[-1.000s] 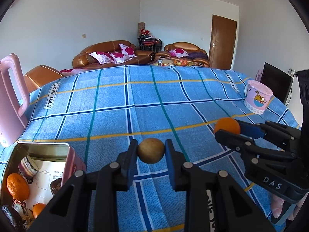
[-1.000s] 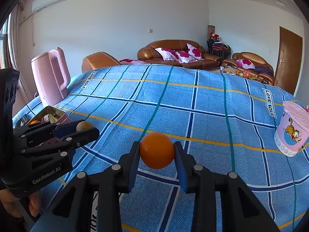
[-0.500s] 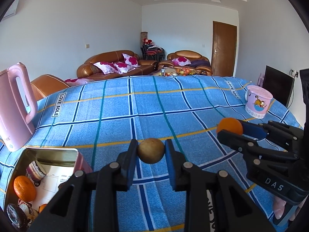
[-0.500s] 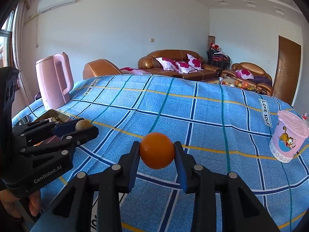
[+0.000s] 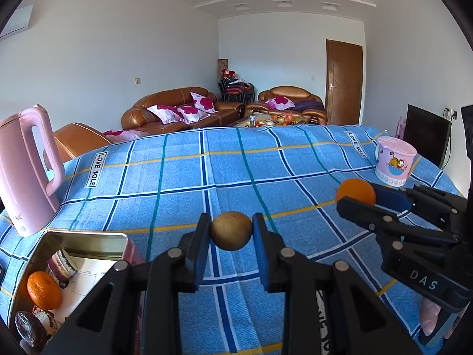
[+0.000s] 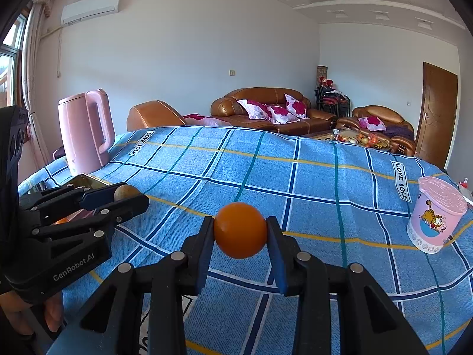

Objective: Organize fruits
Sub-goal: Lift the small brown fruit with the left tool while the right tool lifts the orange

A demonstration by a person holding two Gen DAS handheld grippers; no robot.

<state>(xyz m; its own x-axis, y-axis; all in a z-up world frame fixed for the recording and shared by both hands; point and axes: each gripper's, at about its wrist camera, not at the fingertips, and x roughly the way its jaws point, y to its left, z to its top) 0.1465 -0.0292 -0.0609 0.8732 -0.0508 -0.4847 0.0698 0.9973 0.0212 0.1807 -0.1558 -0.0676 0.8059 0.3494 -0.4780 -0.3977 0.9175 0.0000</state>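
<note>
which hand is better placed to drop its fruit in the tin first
Left. The left gripper, clamped on the brown fruit, is right beside the open tin; the right gripper with its orange is farther off.

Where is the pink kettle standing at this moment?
The pink kettle stands upright on the blue checked cloth at the far left of the left wrist view, just behind the open tin.
</note>
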